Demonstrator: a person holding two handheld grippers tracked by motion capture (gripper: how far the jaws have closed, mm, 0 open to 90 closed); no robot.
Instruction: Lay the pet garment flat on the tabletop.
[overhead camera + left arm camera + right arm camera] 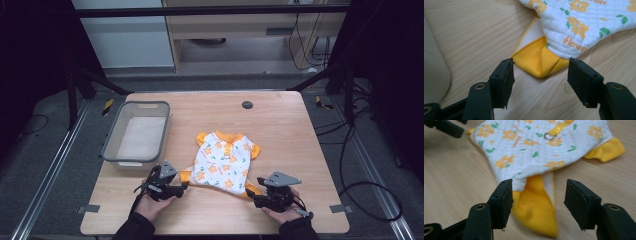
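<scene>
A small white quilted garment (pixel 222 160) with orange flowers and yellow cuffs lies flat on the wooden table (pixel 285 125). My left gripper (pixel 184 187) sits at its near-left corner. In the left gripper view the jaws (pixel 540 67) stand open on either side of a yellow cuff (pixel 536 60), without pressing it. My right gripper (pixel 250 194) is at the near-right corner. There the open jaws (pixel 539 191) straddle the other yellow cuff (pixel 534 207), which lies on the table. A metal ring (pixel 548 136) shows on the garment's yellow strap.
A grey plastic basket (pixel 112 145) with a pale lining stands at the table's left, close to my left hand. A small black round cap (pixel 247 104) sits near the far edge. Bare wood stretches to the right of the garment.
</scene>
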